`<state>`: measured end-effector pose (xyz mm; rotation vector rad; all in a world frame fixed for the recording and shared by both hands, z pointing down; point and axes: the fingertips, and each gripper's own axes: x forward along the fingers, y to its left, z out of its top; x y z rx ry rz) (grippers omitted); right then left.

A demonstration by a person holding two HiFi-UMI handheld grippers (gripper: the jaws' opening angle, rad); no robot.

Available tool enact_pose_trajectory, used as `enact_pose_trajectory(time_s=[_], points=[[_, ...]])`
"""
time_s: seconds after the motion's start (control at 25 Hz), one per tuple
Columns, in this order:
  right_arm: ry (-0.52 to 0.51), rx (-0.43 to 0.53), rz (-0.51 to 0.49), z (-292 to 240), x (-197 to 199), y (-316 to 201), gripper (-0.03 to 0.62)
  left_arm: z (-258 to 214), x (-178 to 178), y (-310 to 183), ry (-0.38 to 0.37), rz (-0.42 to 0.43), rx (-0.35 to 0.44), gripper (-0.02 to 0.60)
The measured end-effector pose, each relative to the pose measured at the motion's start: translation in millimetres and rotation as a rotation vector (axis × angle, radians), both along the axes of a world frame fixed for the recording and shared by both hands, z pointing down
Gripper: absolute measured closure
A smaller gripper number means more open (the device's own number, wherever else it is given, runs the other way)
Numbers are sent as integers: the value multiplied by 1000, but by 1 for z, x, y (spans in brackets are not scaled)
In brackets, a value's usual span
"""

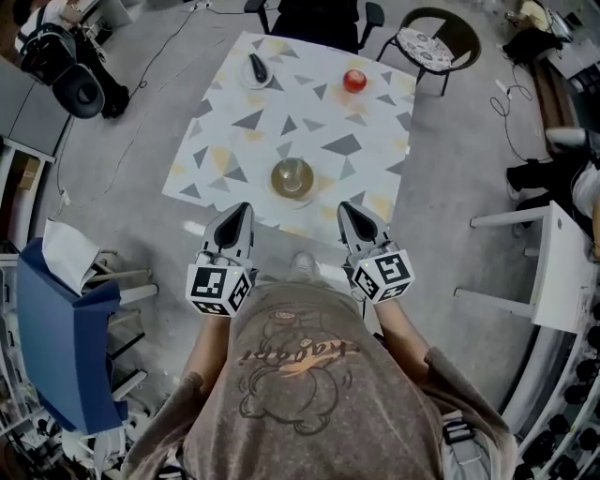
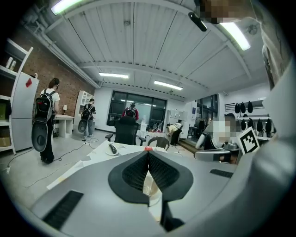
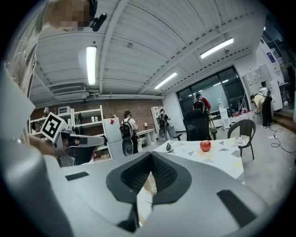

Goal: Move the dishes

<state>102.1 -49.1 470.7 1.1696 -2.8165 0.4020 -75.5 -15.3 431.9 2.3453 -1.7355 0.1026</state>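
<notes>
Dishes: one clear glass bowl [image 1: 292, 177], upright, at the near middle of the bench [image 1: 375, 202]; one small pale plate [image 1: 256, 71] carrying a dark object I cannot identify, at the far left corner; a red apple [image 1: 354, 81] lies bare on the cloth at the far right, well apart from both. Left tongs [image 1: 241, 210] and right tongs [image 1: 348, 210]: both pressed together at the tips with nothing pinched, held level side by side at the near edge of the bench, the bowl between their lines and just beyond them. Step in hand, as judged: the approach to the bowl, the nearest dish. To do it well, one pair of tongs should spread before it reaches the rim, take the wall of the bowl with one pad inside and one outside, and lift it level; glass is likely slick, so a firm pinch low on the rim suits. Surface: white cloth printed with grey and yellow triangles. Room: grey floor with trailing cables; a black office chair [image 1: 319, 19] and a round-backed chair [image 1: 436, 42] at the far side; a blue bin [image 1: 66, 347] near left; a white table [image 1: 553, 272] to the right; brick wall, shelving and people with backpacks [image 2: 46, 115] beyond.
</notes>
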Motion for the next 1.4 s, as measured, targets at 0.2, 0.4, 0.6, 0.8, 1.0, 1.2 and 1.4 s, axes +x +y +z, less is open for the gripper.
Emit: enact_pose_trajectory(time_s=[0.2,0.4,0.6,0.8,1.0,1.2,1.4], points=[[2,5,-3,-5,-5,-17,599,0,0,-19,4,17,-5,563],[9,24,18,-12,-11,-29,591,0,0,-41,9,70,-4,563],[18,27,62,-13,-13,-36,589,2,3,-56,2,137,-14,563],[7,35,72,-12,-22,-40,586,3,-1,-67,5,167,-9,563],[0,22,50,-8,-31,-43,513,1,-3,-73,5,187,-9,563],[-5,3,13,-4,-41,-44,414,0,-4,-77,8,196,-5,563],[4,5,-27,2,-52,-49,312,-1,-9,-79,10,191,-6,563]])
